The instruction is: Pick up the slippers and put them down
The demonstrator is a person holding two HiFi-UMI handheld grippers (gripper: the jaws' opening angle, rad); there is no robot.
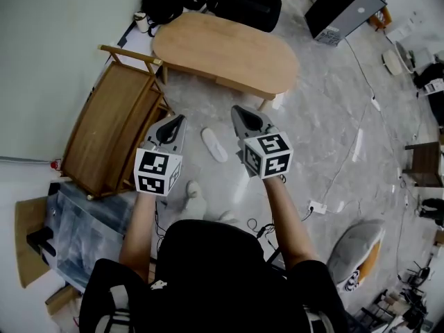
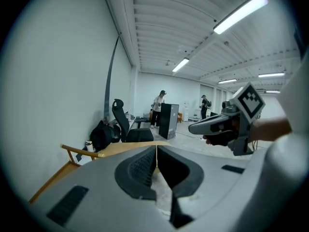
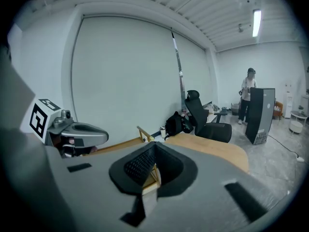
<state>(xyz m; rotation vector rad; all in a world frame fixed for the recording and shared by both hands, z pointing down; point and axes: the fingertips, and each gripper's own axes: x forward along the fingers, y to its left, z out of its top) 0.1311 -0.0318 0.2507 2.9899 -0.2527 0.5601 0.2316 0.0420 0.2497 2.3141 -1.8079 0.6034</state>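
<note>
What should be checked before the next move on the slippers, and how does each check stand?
1. Left gripper empty: ok, jaws together, nothing between.
2. Right gripper empty: ok, jaws together, nothing between.
3. Jaws open for a pick: not ok, both shut.
4. Slipper in sight: ok, it lies on the floor between the grippers in the head view.
5. Second slipper found: cannot tell; the pale shape near the person's legs is unclear.

Left gripper (image 1: 178, 121) and right gripper (image 1: 238, 112) side by side; white slipper (image 1: 214, 145) on floor (image 1: 312, 130) between.
</note>
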